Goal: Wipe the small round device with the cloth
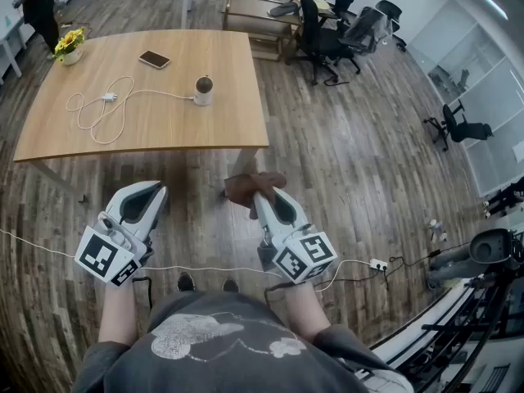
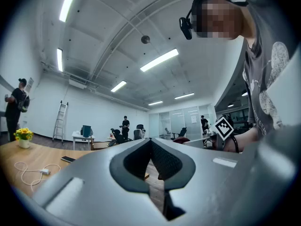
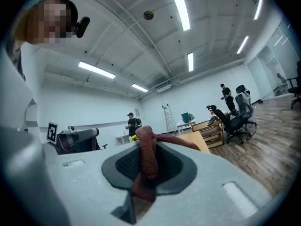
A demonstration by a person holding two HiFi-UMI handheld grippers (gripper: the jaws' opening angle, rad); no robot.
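The small round device (image 1: 203,90), white with a dark top, stands on the wooden table (image 1: 188,56), with a white cable (image 1: 102,109) running from it. Both grippers hang over the floor, short of the table's near edge. My right gripper (image 1: 264,195) is shut on a brown cloth (image 1: 246,187), which bunches out past its tips. In the right gripper view the cloth (image 3: 148,154) runs up between the closed jaws of the right gripper (image 3: 146,142). My left gripper (image 1: 150,188) is shut and empty. In its own view the left gripper (image 2: 150,141) has its tips touching.
A phone (image 1: 154,59) and a pot of yellow flowers (image 1: 70,43) also sit on the table. Office chairs (image 1: 327,39) and a desk stand behind it, and a person (image 1: 37,6) stands far left. A cord and power strip (image 1: 377,264) lie on the floor near my feet.
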